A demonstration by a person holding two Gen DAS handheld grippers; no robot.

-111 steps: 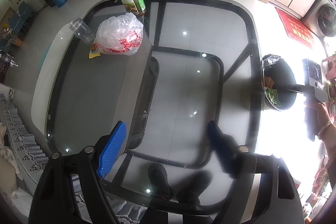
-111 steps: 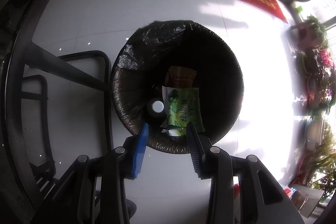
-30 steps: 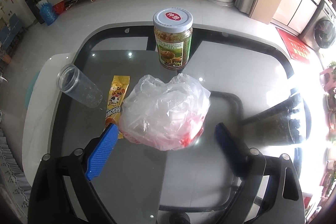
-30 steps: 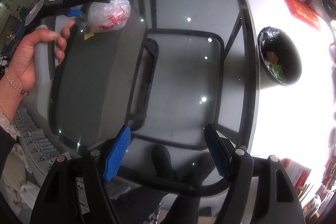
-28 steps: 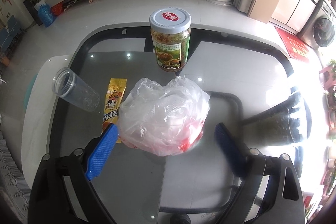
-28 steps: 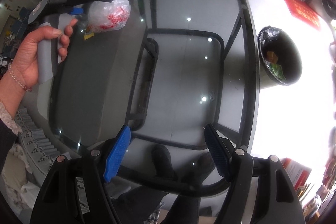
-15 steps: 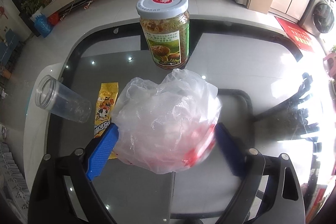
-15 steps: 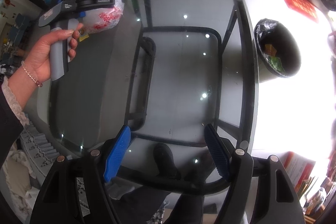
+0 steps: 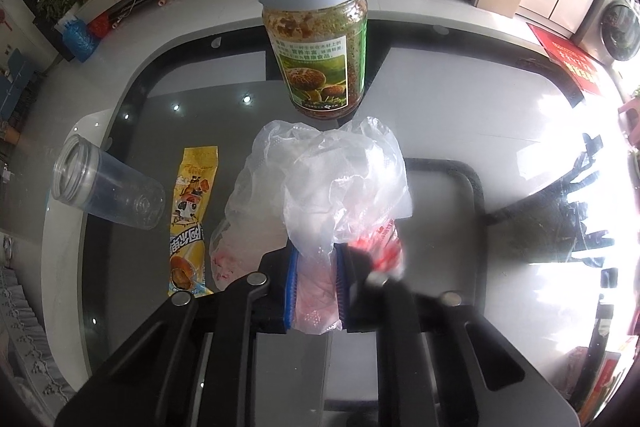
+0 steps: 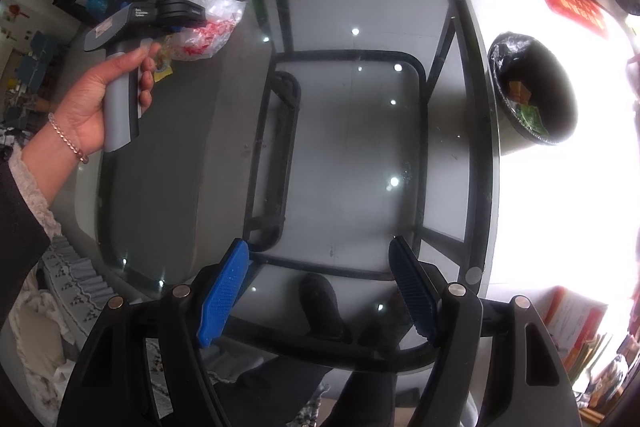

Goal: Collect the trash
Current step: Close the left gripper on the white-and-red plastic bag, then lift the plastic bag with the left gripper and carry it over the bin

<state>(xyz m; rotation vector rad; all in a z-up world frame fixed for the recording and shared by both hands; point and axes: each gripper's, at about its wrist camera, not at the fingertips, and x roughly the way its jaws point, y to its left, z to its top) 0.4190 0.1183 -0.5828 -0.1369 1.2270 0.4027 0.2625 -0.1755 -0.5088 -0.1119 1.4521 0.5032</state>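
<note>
Down over the glass table, left gripper has just clamped onto the plastic bag beside the jar; I judge it ready for the bin, right gripper gaping empty.

Strong daylight floods in from the right and blows the floor there out to white, ceiling lamps glint as small dots on the glass table, and the fisheye bends and darkens every edge, while the near jaws look slightly soft.
</note>
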